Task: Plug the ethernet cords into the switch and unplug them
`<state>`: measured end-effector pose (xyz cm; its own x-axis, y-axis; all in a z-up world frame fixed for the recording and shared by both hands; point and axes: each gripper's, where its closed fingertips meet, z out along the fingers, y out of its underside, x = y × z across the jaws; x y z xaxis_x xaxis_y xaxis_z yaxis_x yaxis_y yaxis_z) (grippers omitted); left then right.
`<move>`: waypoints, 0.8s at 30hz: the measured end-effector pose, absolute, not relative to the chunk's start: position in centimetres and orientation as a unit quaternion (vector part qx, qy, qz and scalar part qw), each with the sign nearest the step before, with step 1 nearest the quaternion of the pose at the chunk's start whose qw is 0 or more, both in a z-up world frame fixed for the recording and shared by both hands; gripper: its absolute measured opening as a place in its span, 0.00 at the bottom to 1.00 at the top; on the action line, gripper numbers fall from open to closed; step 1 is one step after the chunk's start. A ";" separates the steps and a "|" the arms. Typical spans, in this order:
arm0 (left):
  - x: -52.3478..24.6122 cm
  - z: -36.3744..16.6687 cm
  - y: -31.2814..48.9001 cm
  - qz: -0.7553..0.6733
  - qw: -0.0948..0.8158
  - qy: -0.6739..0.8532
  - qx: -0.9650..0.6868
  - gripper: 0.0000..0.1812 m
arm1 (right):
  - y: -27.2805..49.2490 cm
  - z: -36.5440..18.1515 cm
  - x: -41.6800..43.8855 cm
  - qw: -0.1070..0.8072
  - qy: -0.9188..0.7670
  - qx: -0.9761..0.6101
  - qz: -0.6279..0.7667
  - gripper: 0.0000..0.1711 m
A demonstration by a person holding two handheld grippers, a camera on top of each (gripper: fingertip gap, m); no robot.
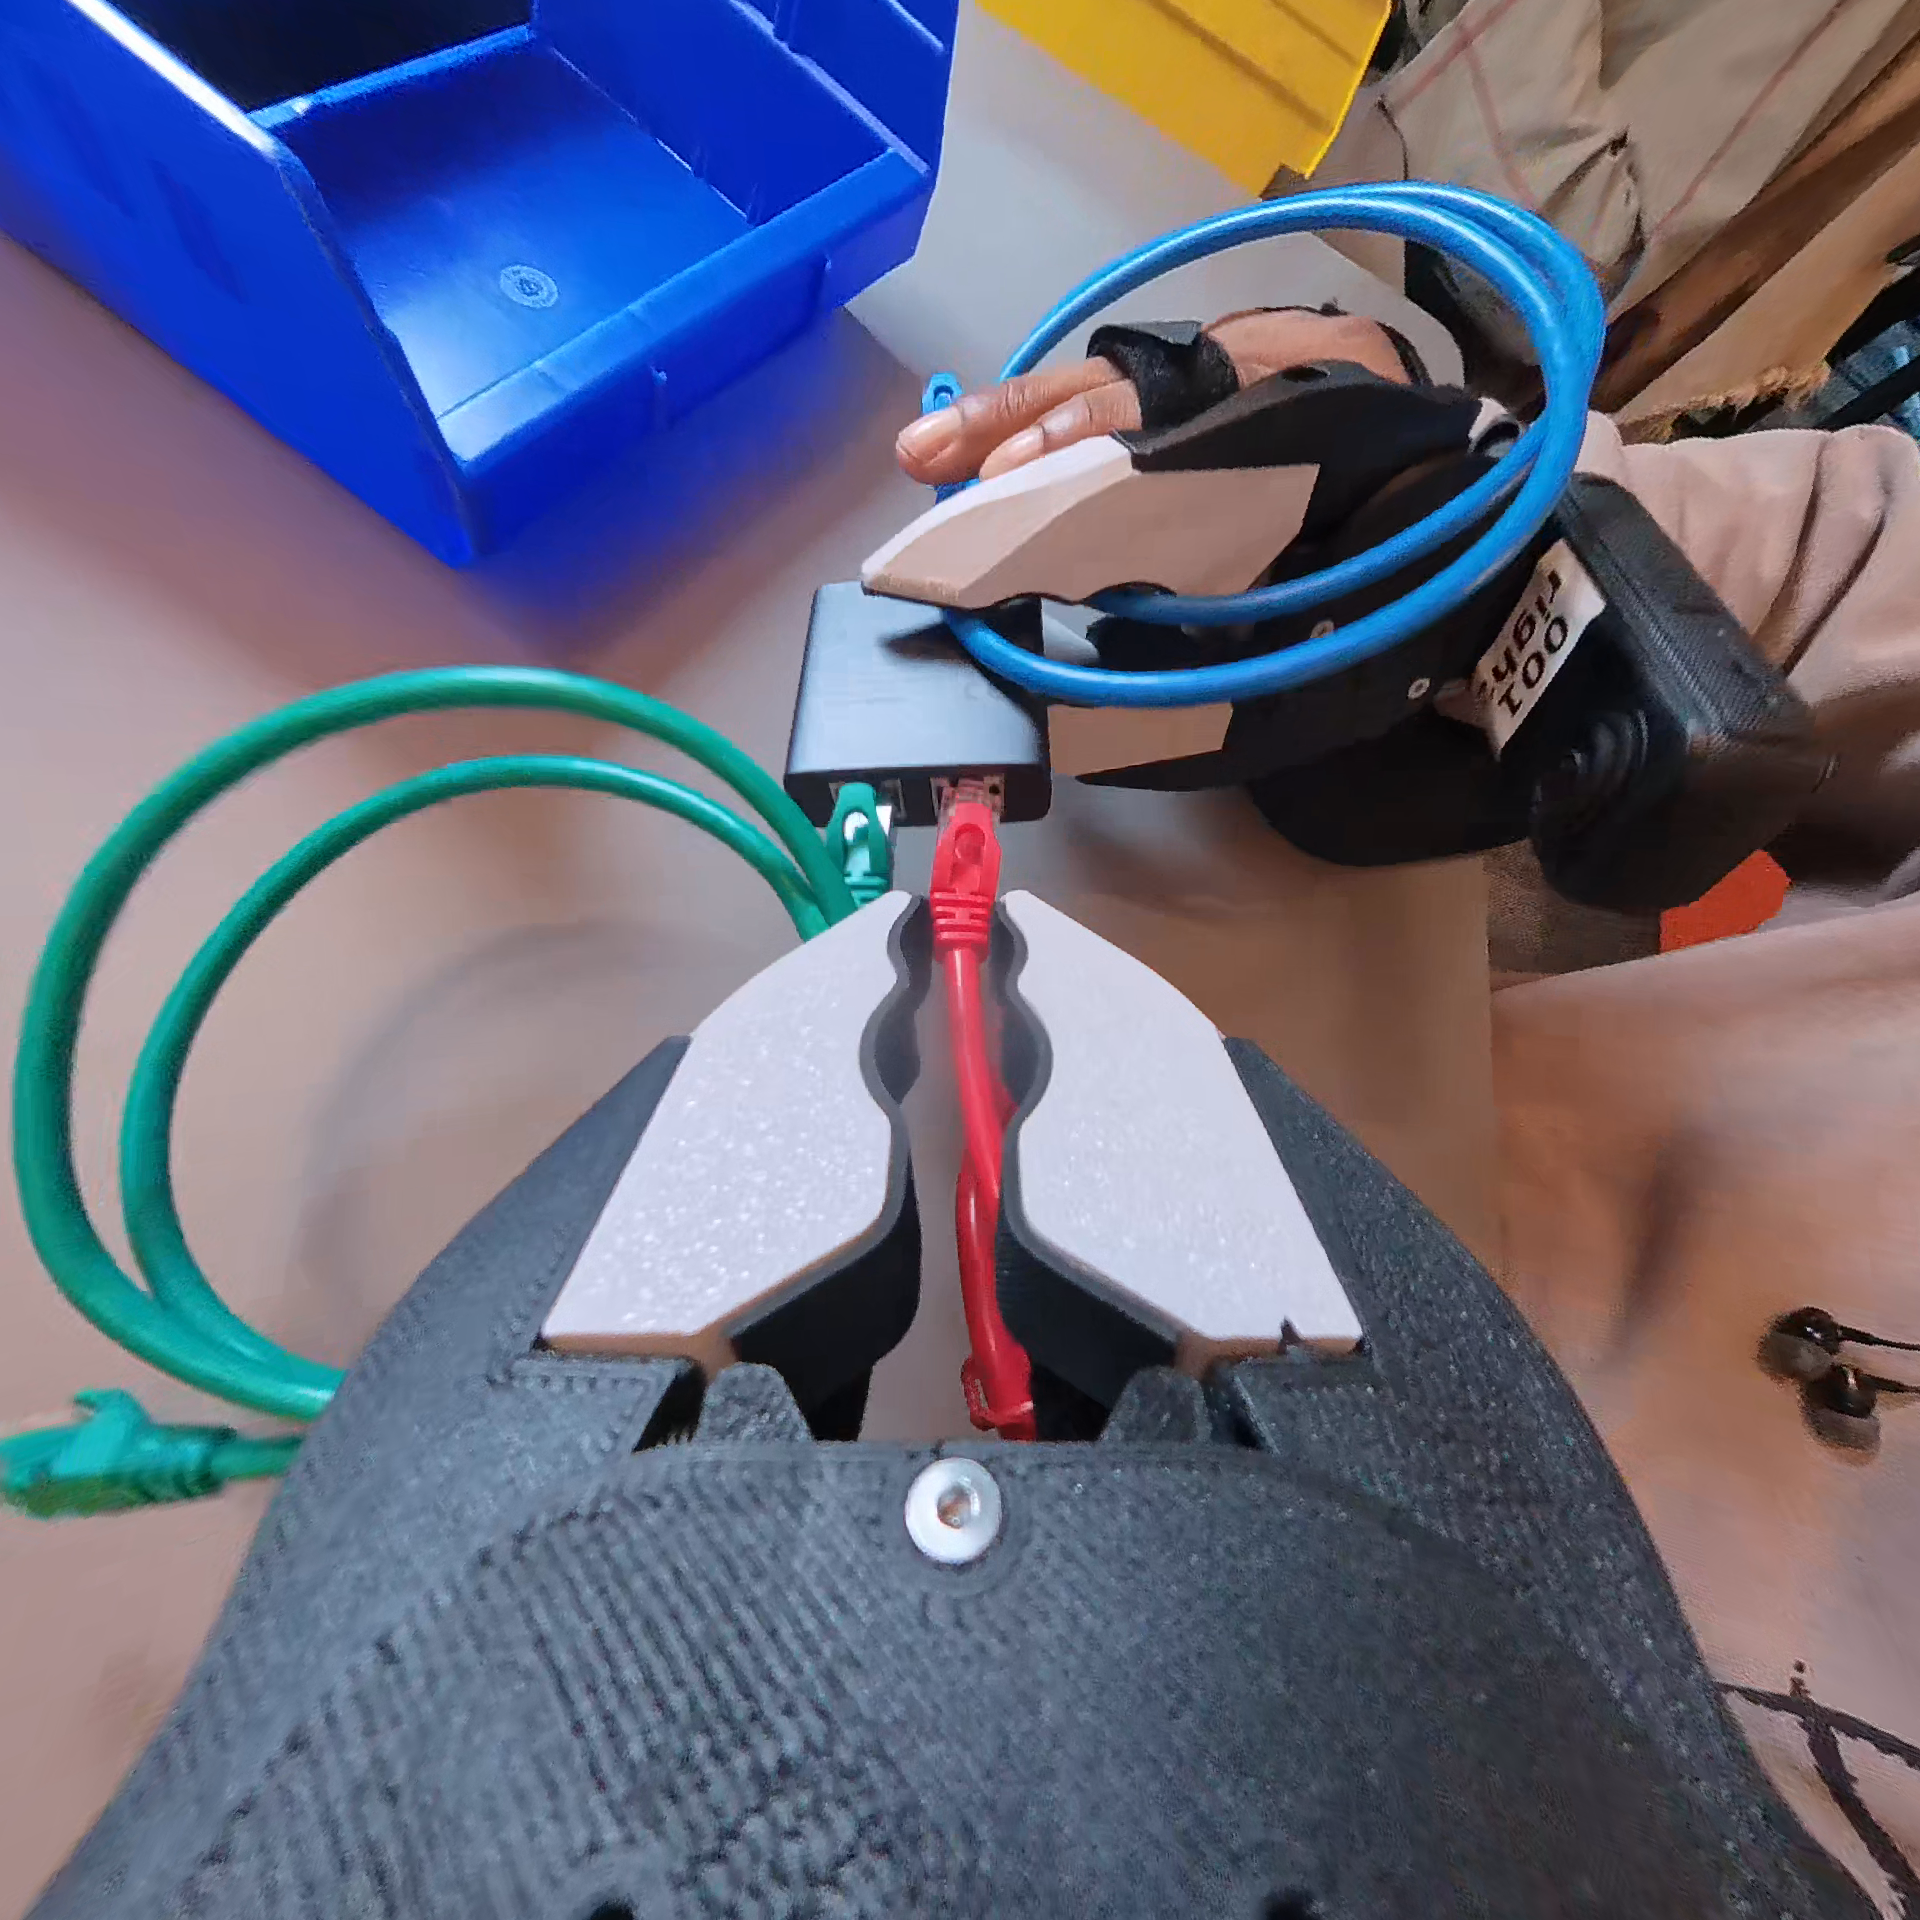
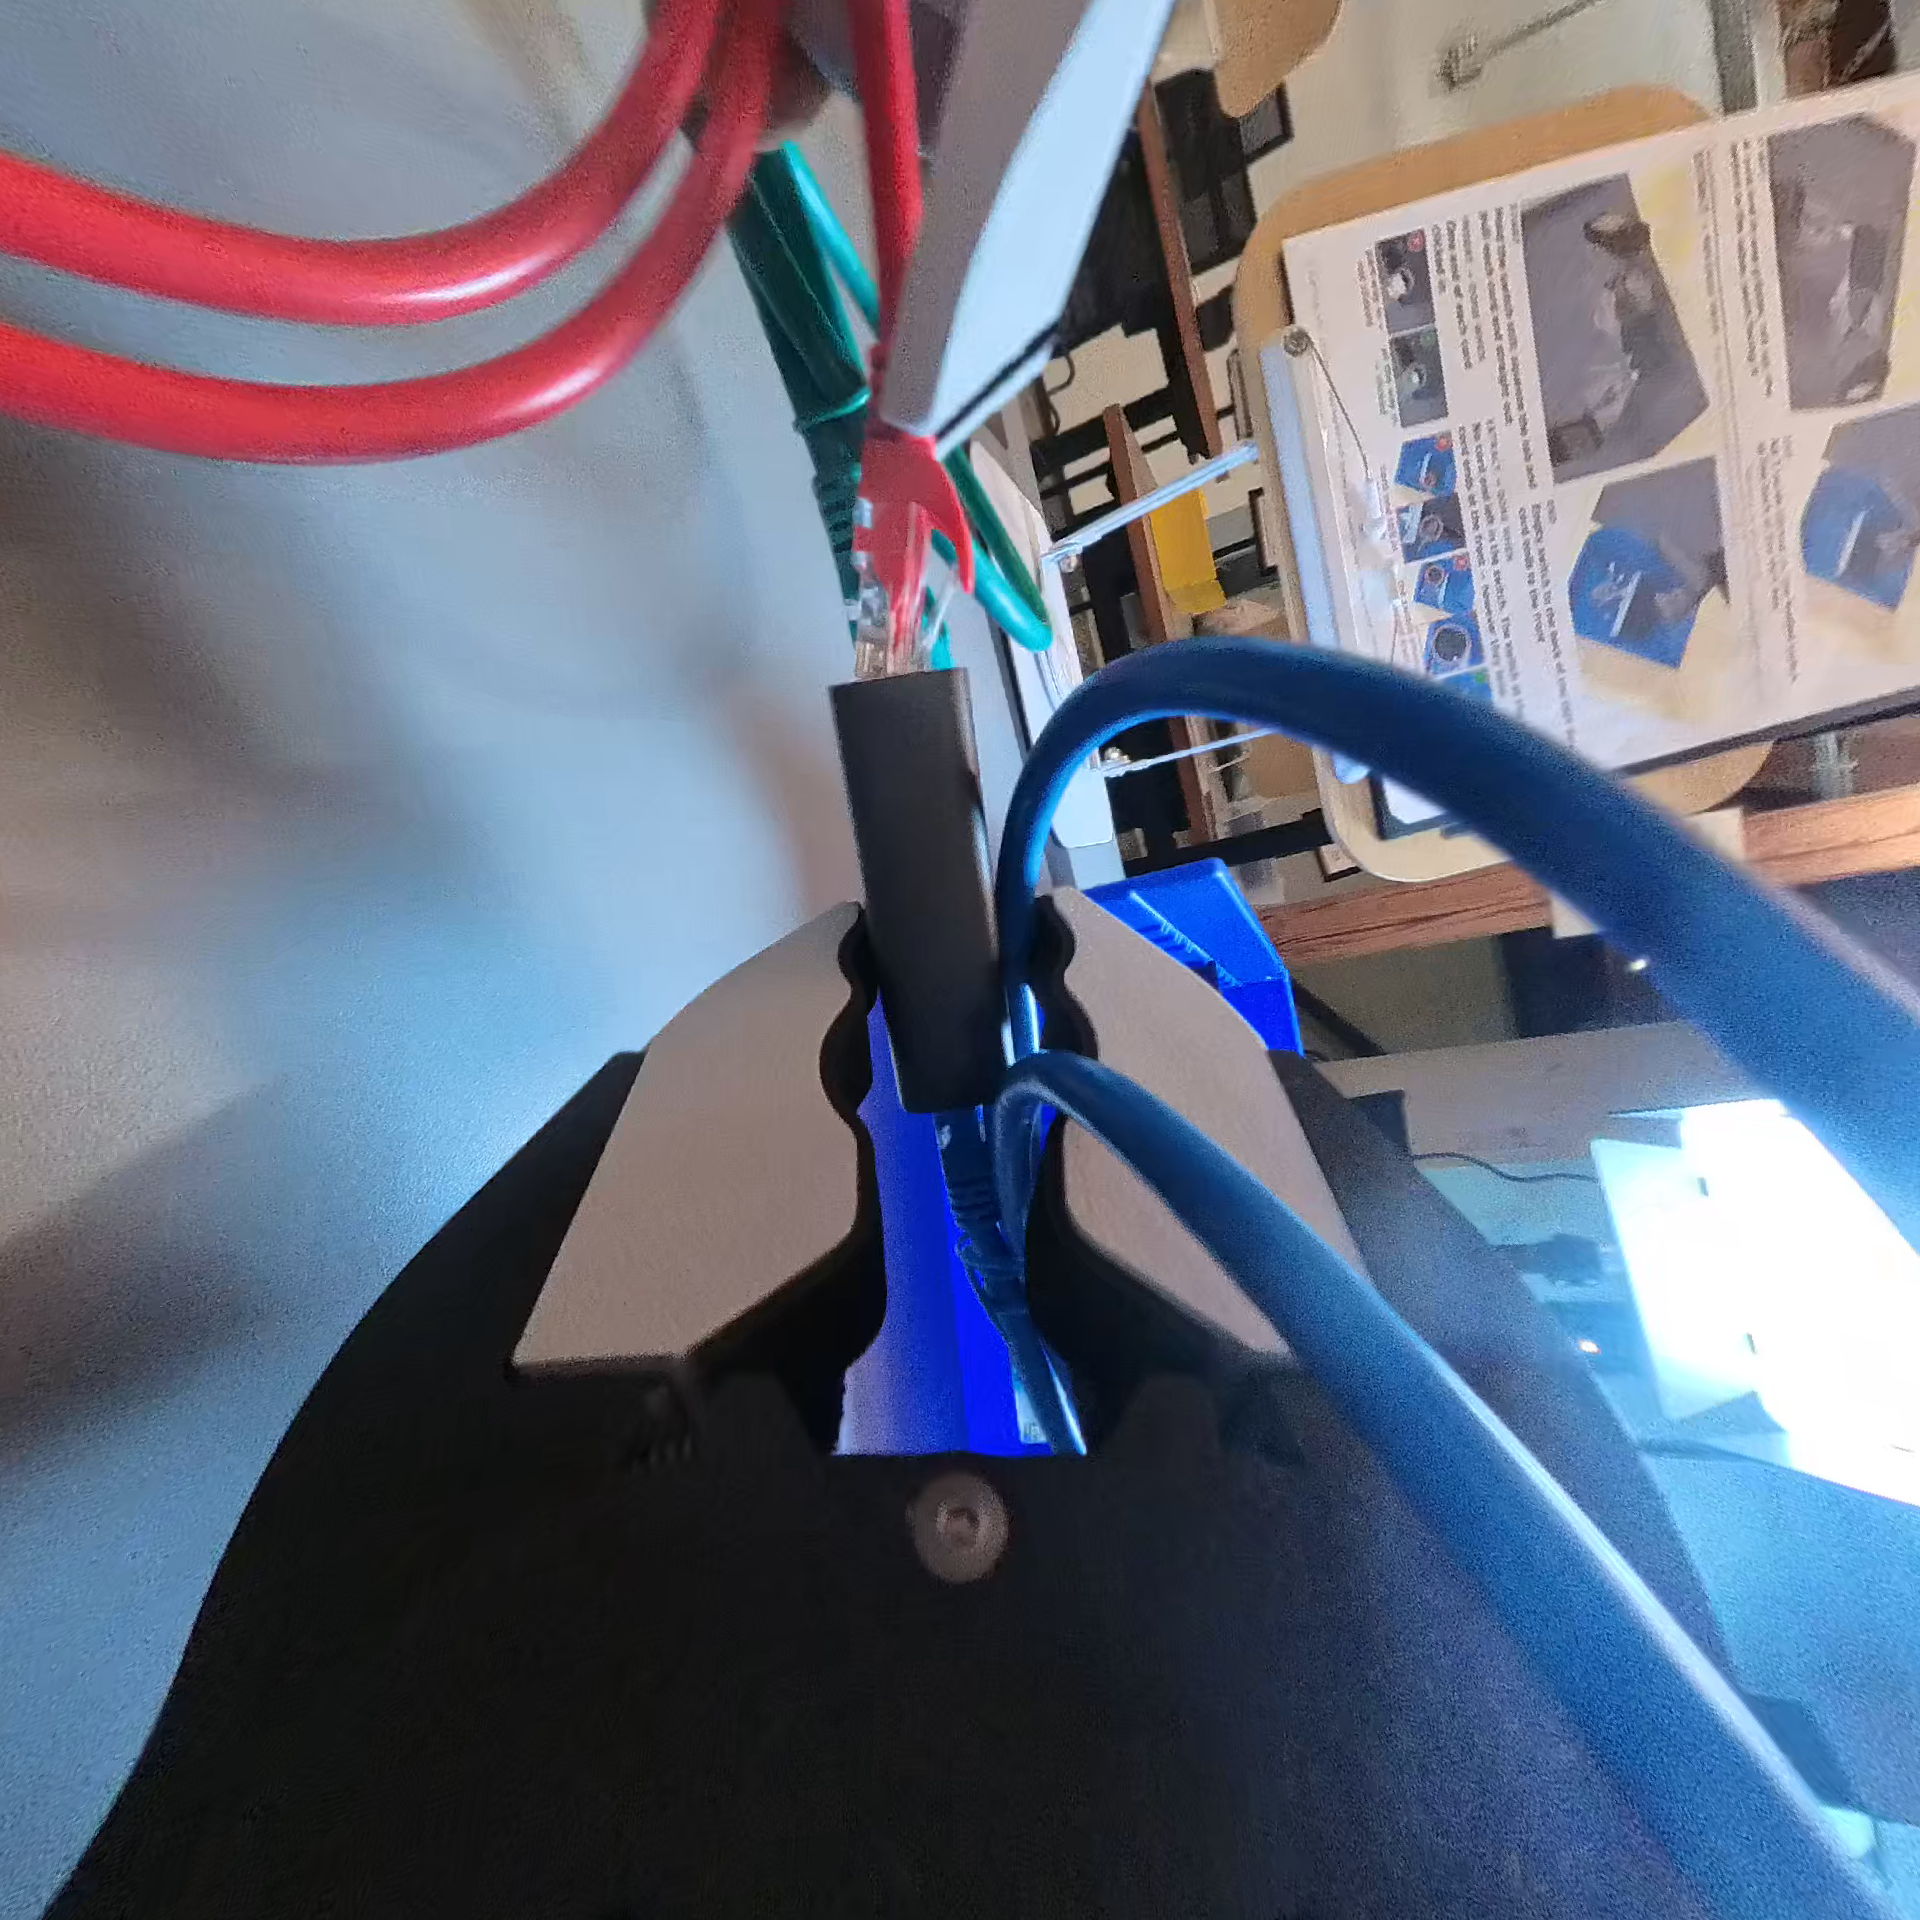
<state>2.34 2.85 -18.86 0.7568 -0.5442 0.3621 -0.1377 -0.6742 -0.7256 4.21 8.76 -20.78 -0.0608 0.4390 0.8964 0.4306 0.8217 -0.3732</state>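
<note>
The switch (image 1: 914,707) is smooth matt black plastic; the blue bin (image 1: 499,281) at eleven o'clock is glossy plastic (scuffed); the left claw (image 1: 956,914) shows grainy pale pads on ridged black shell.

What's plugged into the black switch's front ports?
Green ethernet cord and red ethernet cord sit in the black box-shaped switch. Contacts inside are hidden.

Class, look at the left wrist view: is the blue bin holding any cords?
No: the blue bin shows only its bare floor, while the green cord lies beside it on the table.
</note>
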 end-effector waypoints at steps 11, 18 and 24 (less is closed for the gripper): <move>2.6 -18.4 2.5 -0.338 0.386 0.164 -0.842 0.06 | 8.8 -20.0 4.4 0.624 -0.724 -0.295 0.005 0.16; 2.5 -18.0 2.7 -0.356 0.403 0.137 -0.832 0.06 | 8.6 -19.6 4.5 0.640 -0.720 -0.267 -0.013 0.16; 2.3 -17.1 2.8 -0.329 0.433 0.154 -0.825 0.06 | 7.7 -19.3 4.6 0.640 -0.723 -0.259 0.036 0.16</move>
<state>2.34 2.84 -17.09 0.7360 -0.5393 0.4092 0.0308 -0.5773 -0.8160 4.58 7.68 -19.27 -0.0475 0.4196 0.9065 0.3283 0.8636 -0.3826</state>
